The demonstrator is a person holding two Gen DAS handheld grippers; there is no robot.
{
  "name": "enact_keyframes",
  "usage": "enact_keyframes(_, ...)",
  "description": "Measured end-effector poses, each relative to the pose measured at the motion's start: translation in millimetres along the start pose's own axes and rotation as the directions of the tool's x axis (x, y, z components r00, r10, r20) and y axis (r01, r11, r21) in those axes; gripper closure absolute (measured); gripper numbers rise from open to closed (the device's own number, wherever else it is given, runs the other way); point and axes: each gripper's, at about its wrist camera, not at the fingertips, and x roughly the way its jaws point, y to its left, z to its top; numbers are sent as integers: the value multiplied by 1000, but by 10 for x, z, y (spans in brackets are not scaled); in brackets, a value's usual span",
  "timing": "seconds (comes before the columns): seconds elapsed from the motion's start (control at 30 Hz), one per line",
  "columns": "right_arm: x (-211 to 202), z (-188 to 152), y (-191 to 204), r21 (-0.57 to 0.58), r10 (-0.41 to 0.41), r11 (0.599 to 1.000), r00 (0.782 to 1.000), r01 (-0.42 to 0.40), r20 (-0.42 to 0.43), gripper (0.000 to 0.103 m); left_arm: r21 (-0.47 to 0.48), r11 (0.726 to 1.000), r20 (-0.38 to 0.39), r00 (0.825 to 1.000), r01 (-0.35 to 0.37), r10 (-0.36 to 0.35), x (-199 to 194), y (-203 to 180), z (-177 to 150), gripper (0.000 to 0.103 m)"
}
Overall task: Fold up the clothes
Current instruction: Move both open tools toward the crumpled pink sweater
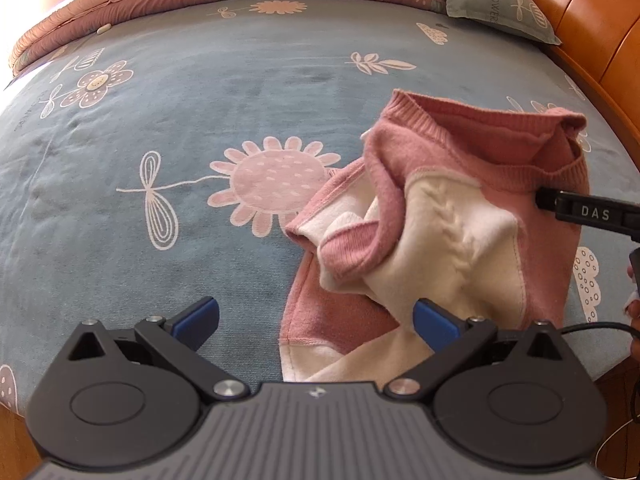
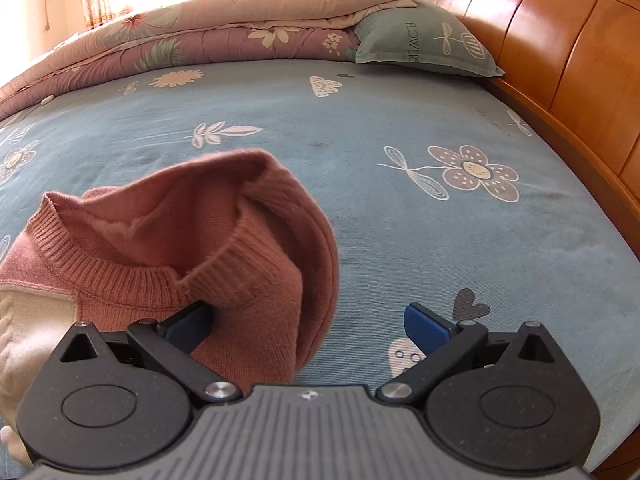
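Blue floral bed sheet [image 1: 200, 92] carries crumpled pink-and-cream knit sweater [image 1: 452, 216], collar toward headboard; right gripper [image 2: 308, 320] nearer, fingers open around shoulder, left gripper [image 1: 316, 320] fingers open over hem.

Left gripper [image 1: 316, 322] wide open over blue bedsheet [image 1: 160, 120]; crumpled pink-white sweater [image 1: 460, 216] just ahead, right gripper's finger [image 1: 552, 200] at its collar.

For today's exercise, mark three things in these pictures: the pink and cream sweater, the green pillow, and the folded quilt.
Sweater [image 1: 452, 236]: left wrist view, on its cream front panel.
Pillow [image 2: 420, 46]: right wrist view, on the middle of its green face.
Quilt [image 2: 224, 42]: right wrist view, on its mauve flowered layer.
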Motion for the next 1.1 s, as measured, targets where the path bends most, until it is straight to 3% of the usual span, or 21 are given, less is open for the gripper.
enact_keyframes(0.07, 11, 40, -116, 25, -45, 999, 999, 45, 10, 0, 9, 1000, 2, 1000, 0, 0, -8, -23, 5, 1)
enact_keyframes(0.23, -166, -8, -386, 71, 33, 997, 999, -33, 8, 0, 29, 1000, 22, 1000, 8, -9, -64, -98, 53, 1)
enact_keyframes(0.43, -400, -291, -364, 53, 71, 996, 997, -70, -23, 0, 85, 996, 62, 997, 33, -38, -179, -292, 168, 1)
enact_keyframes(0.57, -445, -413, -390, 69, 86, 994, 995, -83, -43, 0, 149, 983, 69, 990, 110, -121, -228, -523, 218, 1)
enact_keyframes(0.7, -506, -473, -453, 72, 69, 995, 997, -66, -41, 0, 225, 950, 46, 971, 218, -234, -181, -768, 203, 1)
enact_keyframes(0.83, -529, -498, -573, 98, 60, 994, 998, -56, -35, 0, 275, 925, -10, 962, 264, -272, 37, -930, 233, 1)
enact_keyframes(1.03, -558, -550, -689, 124, 59, 991, 998, -55, -30, 0, 208, 951, -46, 974, 227, -223, 493, -733, 424, 1)
enact_keyframes(1.1, -566, -551, -712, 125, 62, 990, 998, -59, -26, 0, 181, 952, -43, 969, 248, -244, 476, -648, 434, 1)
